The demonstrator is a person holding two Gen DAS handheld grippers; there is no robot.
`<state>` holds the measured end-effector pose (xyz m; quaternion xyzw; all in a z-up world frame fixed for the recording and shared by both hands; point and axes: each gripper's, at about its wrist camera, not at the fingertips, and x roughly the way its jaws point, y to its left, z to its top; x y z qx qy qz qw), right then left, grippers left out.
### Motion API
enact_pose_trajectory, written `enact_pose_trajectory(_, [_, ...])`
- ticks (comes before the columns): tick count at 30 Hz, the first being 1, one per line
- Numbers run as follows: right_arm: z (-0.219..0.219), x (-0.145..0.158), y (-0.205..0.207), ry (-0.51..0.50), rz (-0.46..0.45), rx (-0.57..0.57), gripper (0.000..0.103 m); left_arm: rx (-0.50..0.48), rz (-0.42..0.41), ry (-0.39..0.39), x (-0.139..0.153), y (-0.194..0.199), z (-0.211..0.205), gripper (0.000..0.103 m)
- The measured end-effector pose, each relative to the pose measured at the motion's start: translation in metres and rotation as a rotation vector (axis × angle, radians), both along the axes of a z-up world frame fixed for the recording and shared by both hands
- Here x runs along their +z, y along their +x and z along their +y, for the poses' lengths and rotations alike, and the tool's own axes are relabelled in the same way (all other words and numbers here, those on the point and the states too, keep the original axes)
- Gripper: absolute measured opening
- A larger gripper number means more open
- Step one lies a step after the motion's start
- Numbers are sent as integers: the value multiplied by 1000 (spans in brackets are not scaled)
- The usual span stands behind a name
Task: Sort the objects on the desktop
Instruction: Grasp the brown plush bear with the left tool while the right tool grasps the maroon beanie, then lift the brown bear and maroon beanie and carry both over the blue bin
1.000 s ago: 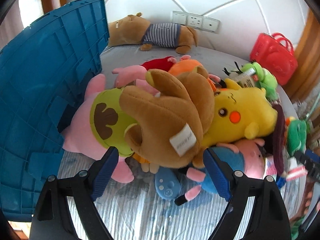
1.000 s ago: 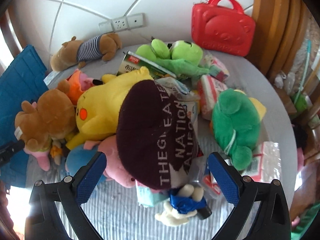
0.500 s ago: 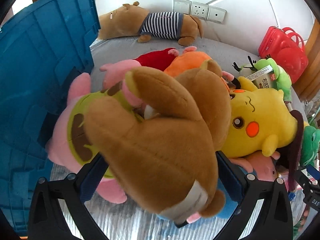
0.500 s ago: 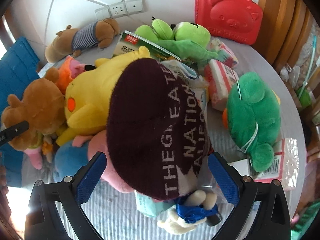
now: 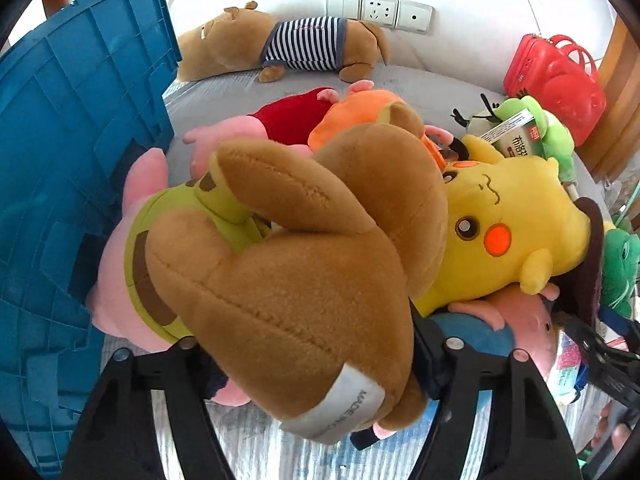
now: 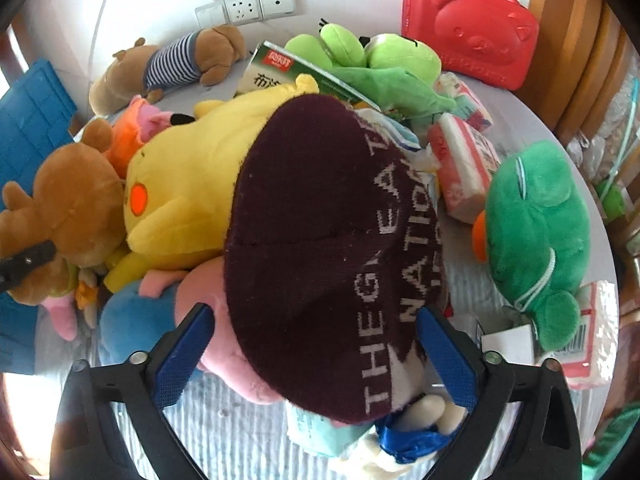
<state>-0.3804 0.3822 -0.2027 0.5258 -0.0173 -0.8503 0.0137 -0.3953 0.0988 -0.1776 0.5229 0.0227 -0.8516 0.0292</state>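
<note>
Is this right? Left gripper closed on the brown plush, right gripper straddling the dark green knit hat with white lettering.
Wrong on colour only: the knit hat is dark maroon, as the right wrist view shows. The rest holds: the left gripper is closed on the brown plush, and the right gripper straddles the hat.

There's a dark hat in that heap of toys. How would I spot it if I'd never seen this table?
Start at the red bear-faced case by the wall, then come forward over the lime-green frog plush. The maroon knit hat lies atop the pile, between the yellow plush and the dark green plush. It alone carries white woven lettering.
</note>
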Motion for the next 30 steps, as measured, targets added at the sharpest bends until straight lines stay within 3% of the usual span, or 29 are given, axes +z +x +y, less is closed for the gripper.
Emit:
enact_pose_trajectory(1, [1,-2,-1,6,-2,2,46,1,5,2,2,2,-1,67])
enact_pose_trajectory(5, [3,0,-1,17,4,9,34,-3,51,25,22,8,-4,66])
enact_pose_trajectory(10, [1,22,2,9,49,38,25,-3,138,38,59,20,-10,66])
enact_pose_trajectory(15, [-8,63,7,-4,143,74,20,10,194,28,85,31,-18,66])
enact_pose_trajectory(30, [-46,177,33,-1,383,179,13,-25,243,48,109,63,-29,66])
